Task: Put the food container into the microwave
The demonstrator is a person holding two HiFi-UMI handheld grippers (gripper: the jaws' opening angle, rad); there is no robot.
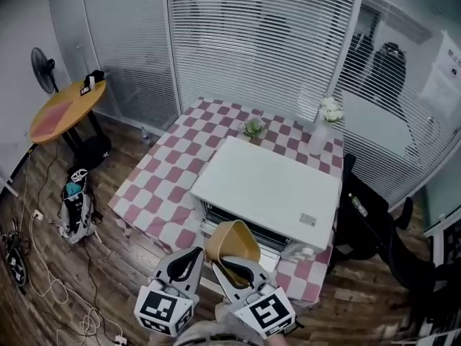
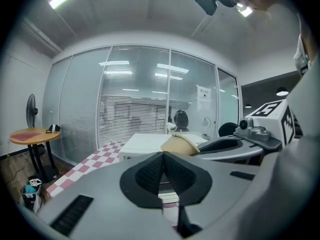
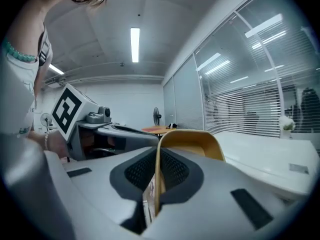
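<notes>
One tan food container (image 1: 232, 242) pinched by its rim between the jaws of the right gripper (image 3: 156, 171), near the front of the white microwave (image 1: 266, 186) on the checked tabletop (image 1: 155, 186); jaws of the left gripper (image 2: 162, 173) pressed together, empty, alongside.

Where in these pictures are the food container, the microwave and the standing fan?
food container (image 1: 232, 240), head view, on its tan wall.
microwave (image 1: 266, 186), head view, on its white top.
fan (image 1: 43, 69), head view, on its round head.

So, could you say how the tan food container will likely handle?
Probably light: the right gripper carries the food container by one thin wall alone. Pinched at that edge, it may pivot or tilt. It holds its shape, so likely stiff.
</notes>
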